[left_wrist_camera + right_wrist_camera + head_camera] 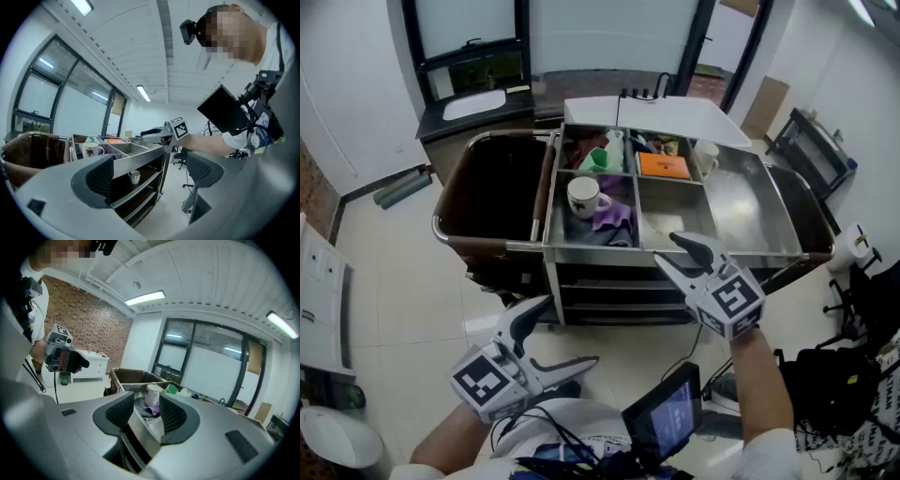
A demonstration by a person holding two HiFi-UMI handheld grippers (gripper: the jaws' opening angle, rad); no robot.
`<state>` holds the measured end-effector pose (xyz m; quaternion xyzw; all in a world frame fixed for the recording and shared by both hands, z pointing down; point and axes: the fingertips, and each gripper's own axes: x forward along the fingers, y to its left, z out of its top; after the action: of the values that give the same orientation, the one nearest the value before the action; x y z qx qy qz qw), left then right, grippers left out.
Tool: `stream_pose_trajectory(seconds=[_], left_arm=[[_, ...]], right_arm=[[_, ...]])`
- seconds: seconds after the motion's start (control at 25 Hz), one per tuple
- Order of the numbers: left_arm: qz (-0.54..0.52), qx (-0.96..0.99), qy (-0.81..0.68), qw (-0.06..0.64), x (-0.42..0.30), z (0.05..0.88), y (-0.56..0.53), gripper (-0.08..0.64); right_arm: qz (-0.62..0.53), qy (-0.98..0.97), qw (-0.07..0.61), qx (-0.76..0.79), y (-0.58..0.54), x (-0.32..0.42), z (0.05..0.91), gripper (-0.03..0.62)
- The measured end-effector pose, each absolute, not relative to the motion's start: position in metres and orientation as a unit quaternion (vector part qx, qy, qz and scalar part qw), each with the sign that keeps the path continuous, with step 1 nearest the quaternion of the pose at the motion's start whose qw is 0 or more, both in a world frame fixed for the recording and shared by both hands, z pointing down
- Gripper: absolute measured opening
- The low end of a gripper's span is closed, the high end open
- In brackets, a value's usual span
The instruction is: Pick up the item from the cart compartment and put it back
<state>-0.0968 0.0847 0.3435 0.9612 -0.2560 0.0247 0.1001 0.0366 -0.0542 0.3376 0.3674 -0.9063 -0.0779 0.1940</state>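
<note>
**Both grippers open and empty at the service cart**

A person stands at the near side of a steel cart (581, 247) with a two-jaw gripper in each hand. The right gripper (670, 251) hovers just over the cart's near rim, at the edge of a bare front compartment (670, 211). Its jaws are spread wide and grasp nothing. In the right gripper view, the white printed mug (152, 394) shows in the gap between the pads, but it stands farther off and is not touched.

That mug sits upright in the front left compartment, with a purple cloth (614, 216) crumpled against its right side. An orange box (664, 166) lies in the compartment behind the bare one. A white cup (706, 155) stands just right of the box, at the back of the open tray.

The left gripper (570, 330) is held low beside the person's body, well apart from the cart. Its jaws are also parted with nothing in them. A dark brown bag (492, 192) hangs open on the cart's left end. In the left gripper view, a small mug (135, 176) stands on a lower shelf.
</note>
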Motion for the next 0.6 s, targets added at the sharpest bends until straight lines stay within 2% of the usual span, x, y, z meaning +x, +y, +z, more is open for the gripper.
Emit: stream_pose_trajectory(seconds=[0.28, 0.6], left_arm=[[0.016, 0.958, -0.274, 0.085, -0.131, 0.342, 0.003, 0.468], [0.019, 0.953, -0.287, 0.101, -0.155, 0.361, -0.049, 0.468]], right_arm=[[-0.084, -0.912, 0.262, 0.304, -0.175, -0.022, 0.379, 0.195], [-0.081, -0.895, 0.377, 0.226, -0.232, -0.057, 0.443, 0.190]])
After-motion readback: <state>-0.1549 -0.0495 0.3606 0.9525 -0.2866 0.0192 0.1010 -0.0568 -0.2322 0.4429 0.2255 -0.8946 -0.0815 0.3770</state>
